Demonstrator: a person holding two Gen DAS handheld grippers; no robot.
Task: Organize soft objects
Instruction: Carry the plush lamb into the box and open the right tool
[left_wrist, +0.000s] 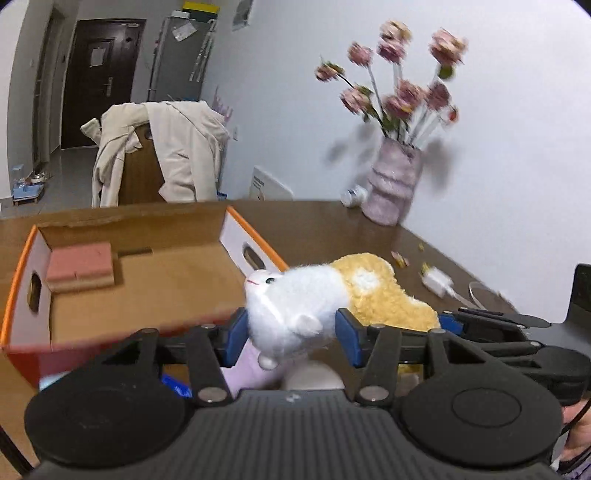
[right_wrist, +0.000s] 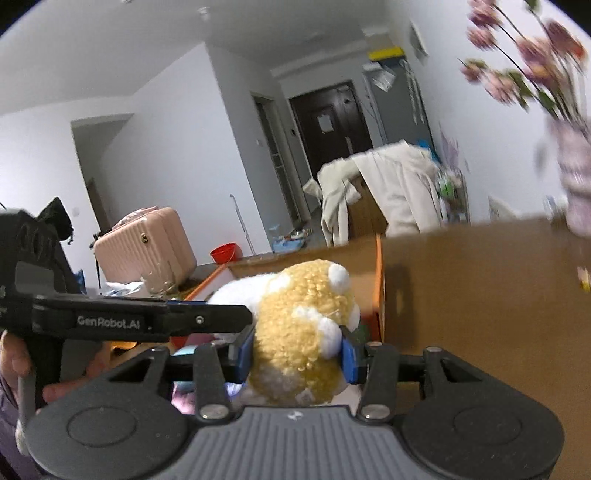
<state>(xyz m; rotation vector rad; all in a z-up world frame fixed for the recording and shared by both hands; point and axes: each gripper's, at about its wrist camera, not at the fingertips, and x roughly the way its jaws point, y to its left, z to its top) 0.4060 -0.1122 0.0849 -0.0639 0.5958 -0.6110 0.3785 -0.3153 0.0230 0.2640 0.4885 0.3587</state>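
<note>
Left tool (left_wrist: 291, 338) grips a fluffy white plush (left_wrist: 295, 306); right tool (right_wrist: 297, 356) clamps a curly yellow plush (right_wrist: 299, 332), both tilted slightly downward.

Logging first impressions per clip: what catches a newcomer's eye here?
Two plush toys held up side by side: the left gripper clamps a white plush, the right gripper a yellow curly plush. Behind them sits an open cardboard box, and pink flowers at the wall.
</note>
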